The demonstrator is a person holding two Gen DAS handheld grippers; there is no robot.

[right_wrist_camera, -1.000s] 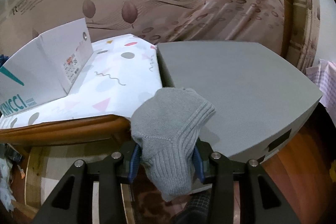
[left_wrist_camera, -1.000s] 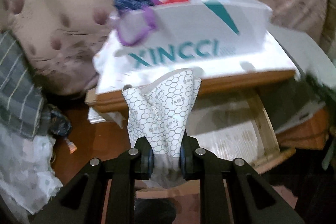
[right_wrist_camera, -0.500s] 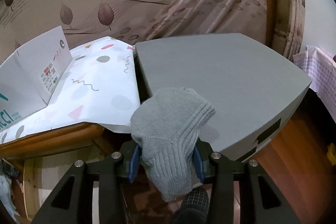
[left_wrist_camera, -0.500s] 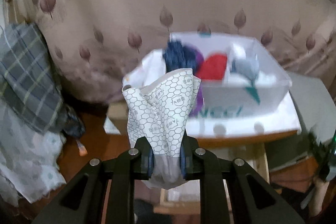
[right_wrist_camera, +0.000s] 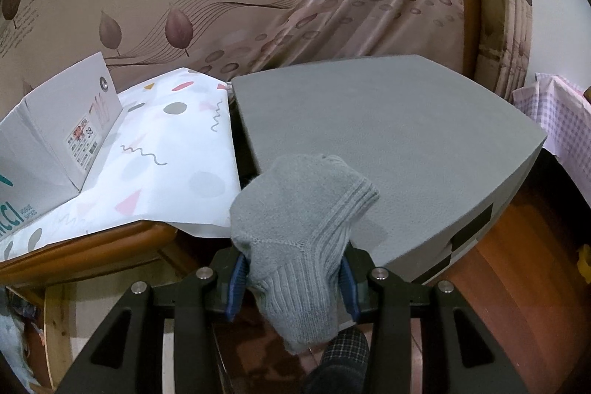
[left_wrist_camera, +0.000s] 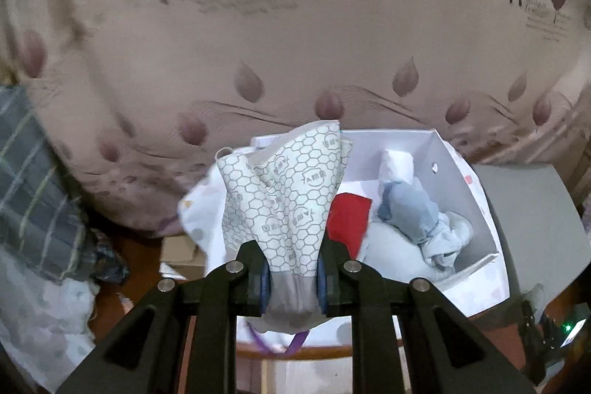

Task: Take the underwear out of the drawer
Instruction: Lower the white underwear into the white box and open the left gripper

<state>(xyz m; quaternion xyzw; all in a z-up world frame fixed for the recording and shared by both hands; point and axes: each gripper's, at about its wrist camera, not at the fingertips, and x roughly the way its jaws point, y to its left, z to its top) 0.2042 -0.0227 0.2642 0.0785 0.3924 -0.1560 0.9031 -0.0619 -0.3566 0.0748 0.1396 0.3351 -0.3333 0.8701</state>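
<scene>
My left gripper [left_wrist_camera: 291,268] is shut on white underwear [left_wrist_camera: 288,194] printed with grey hexagons; its grey waistband hangs below the pads. It is held up in front of and above an open white shoe box [left_wrist_camera: 461,194]. Inside the box lie a red garment [left_wrist_camera: 349,220], blue-grey clothes [left_wrist_camera: 410,209] and a white roll [left_wrist_camera: 397,167]. A purple strap [left_wrist_camera: 295,346] dangles under the underwear. My right gripper [right_wrist_camera: 293,277] is shut on a grey knit sock [right_wrist_camera: 303,209], at the near edge of a grey block [right_wrist_camera: 388,135].
The shoe box [right_wrist_camera: 48,143] stands on a white patterned cloth [right_wrist_camera: 173,150] over a wooden table edge [right_wrist_camera: 92,253]. A leaf-print fabric wall [left_wrist_camera: 295,43] fills the back. Plaid cloth [left_wrist_camera: 33,180] hangs at the left. A checked slipper [right_wrist_camera: 343,353] shows below the sock.
My left gripper has risen with the underwear, from facing the box's lettered side to looking down into the box. The right gripper has stayed nearly still with the sock.
</scene>
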